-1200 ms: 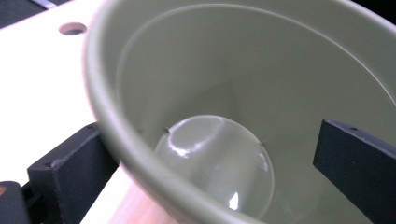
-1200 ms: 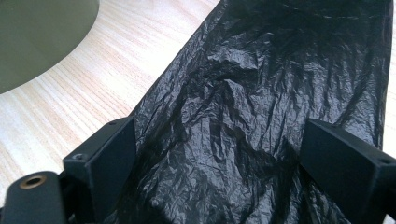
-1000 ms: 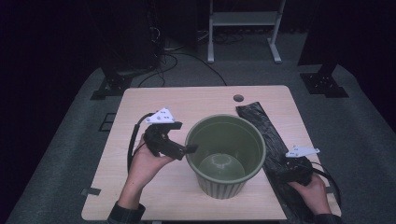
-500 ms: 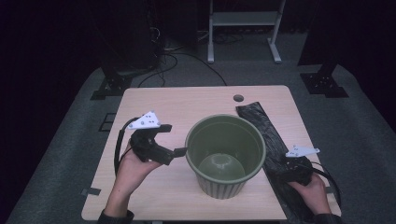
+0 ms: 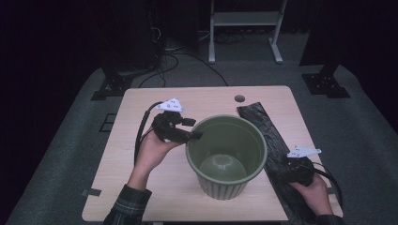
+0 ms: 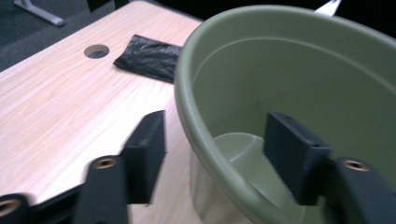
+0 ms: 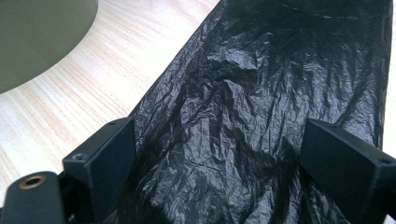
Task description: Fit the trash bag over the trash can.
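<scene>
My left gripper (image 6: 212, 158) straddles the rim of the round green plastic bucket (image 5: 228, 154) standing mid-table; its jaws have just been closing and stand half-shut, not yet pressing the wall. A second ago this hand hung wide open just beside the rim. My right gripper (image 7: 219, 172) gapes over the crinkled black plastic bag (image 7: 261, 107), the bag's near end cut off from view.

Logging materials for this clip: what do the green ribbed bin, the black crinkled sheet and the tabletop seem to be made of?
Green ribbed bin: likely moulded plastic, smooth matte walls with a rolled rim. Black crinkled sheet: thin plastic film, probably a bin bag, glossy with fine creases. Tabletop: pale wood-grain surface, possibly laminate.
</scene>
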`<state>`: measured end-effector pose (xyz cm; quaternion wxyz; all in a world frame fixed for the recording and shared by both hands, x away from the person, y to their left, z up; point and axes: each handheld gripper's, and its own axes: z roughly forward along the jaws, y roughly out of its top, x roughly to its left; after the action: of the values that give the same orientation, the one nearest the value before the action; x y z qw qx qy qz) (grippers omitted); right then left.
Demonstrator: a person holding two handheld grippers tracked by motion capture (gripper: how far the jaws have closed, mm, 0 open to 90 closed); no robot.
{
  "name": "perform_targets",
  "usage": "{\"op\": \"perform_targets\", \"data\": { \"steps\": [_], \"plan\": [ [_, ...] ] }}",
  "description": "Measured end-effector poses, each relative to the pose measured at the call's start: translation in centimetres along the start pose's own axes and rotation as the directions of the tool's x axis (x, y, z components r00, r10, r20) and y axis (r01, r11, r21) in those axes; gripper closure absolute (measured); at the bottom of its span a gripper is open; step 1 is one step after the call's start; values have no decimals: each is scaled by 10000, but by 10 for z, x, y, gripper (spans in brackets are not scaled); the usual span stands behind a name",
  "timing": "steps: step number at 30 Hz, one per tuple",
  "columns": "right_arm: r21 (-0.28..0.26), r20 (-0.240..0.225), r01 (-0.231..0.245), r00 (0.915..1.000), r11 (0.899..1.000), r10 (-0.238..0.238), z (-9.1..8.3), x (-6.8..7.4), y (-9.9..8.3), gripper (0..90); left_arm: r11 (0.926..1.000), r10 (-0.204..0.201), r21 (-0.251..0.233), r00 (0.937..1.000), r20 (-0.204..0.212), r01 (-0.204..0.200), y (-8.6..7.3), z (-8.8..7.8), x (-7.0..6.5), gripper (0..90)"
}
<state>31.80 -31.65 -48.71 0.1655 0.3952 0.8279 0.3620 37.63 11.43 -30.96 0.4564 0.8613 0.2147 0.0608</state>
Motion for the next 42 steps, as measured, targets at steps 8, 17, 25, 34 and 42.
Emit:
{"op": "perform_targets", "data": {
  "steps": [8,17,25,34,42],
  "plan": [
    [0,-8,-1,10000,10000,1,0,0,0,98,9976,282,634,9994,-181,-270,17,20,7,660],
    [-3,-10,12,10000,10000,-12,0,0,0,98,9962,221,856,9987,-453,-182,23,25,13,775],
    [-5,-17,16,10000,10000,-16,0,-1,0,98,9957,72,929,9957,-921,14,30,29,31,787],
    [-26,-61,-44,10000,10000,44,0,-2,0,97,9946,-515,807,9861,-1581,649,40,37,61,788],
    [-81,-137,-199,9997,9998,197,-1,-4,0,96,9940,-1088,-91,9849,-1350,1086,38,33,71,699]
  ]
}}
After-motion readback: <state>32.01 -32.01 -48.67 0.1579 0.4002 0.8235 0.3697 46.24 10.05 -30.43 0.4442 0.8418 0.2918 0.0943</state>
